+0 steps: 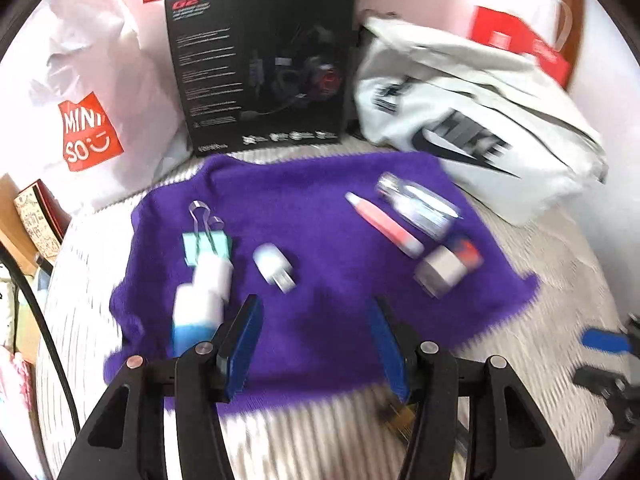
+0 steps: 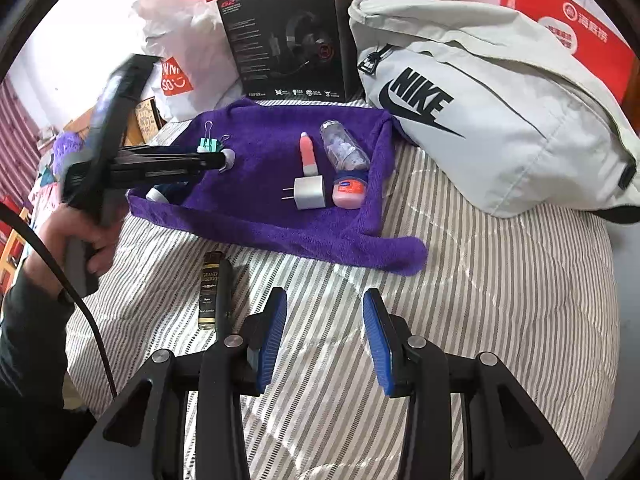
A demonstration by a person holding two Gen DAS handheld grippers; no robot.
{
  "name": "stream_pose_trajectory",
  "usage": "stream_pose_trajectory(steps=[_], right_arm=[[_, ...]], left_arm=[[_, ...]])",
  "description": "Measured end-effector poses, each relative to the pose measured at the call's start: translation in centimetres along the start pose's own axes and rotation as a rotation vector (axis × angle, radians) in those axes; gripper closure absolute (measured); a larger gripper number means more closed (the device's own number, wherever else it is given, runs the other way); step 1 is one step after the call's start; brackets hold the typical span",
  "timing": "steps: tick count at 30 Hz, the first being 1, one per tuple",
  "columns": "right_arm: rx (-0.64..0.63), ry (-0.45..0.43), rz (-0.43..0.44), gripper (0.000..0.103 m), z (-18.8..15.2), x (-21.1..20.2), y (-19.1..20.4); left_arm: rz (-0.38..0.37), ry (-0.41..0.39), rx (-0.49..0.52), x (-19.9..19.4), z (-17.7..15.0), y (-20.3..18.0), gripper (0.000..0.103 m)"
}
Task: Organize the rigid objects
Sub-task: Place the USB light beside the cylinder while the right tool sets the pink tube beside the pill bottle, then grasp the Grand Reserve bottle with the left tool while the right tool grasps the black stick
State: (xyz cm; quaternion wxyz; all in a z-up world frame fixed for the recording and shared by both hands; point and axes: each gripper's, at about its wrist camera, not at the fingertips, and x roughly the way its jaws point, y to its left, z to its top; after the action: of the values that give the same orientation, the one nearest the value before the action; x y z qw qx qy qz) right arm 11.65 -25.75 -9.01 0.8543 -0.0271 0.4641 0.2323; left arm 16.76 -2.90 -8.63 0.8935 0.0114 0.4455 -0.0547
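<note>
A bed covered in a grey-and-white striped quilt [image 2: 460, 300] fills the lower half of both views. Behind it stands a pale pinkish-white wall [image 2: 92, 12], brightly and evenly lit. At ten o'clock in the right wrist view hangs a red-and-white striped fabric [image 2: 16, 136], with cluttered cardboard boxes [image 1: 24, 220] at the bed's edge. At two o'clock a strip of reddish-brown wooden frame [image 1: 576, 4] shows against the wall.

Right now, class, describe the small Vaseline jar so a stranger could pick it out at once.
Find the purple towel spread on the striped bed. At its right edge, beside the white plug adapter, sits the Vaseline jar. It is the only squat pink tub with a blue lid.
</note>
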Motion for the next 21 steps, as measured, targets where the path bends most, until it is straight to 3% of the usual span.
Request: stream_pose_trajectory(steps=[3,8,13,17,21], right_arm=[[0.008,-0.003,0.015,0.063,-1.0,-0.3,0.2],[0.025,0.003,0.008,0.063,-2.6,-0.9,0.3],[0.067,-0.001,0.009,0.063,-4.4,-1.8,0.4],[0.094,-0.02,0.032,0.063,-5.5,-2.9,0.4],[0.1,-0.036,0.028,0.055,-5.9,-3.5,0.7]], left_arm=[[0.017,0.024,-0.026,-1.0,-2.8,-1.2,0.05],[-0.042,0.099,-0.045,-0.6,-6.1,-2.8,0.05],[0.012,0.16,-0.009,0.8,-7.0,-4.1,0.05],[-0.008,0.177,-0.009,1.3,-7.1,-4.9,0.05],[0.013,0.201,0.0,2.1,-7.0,-5.7,0.05]])
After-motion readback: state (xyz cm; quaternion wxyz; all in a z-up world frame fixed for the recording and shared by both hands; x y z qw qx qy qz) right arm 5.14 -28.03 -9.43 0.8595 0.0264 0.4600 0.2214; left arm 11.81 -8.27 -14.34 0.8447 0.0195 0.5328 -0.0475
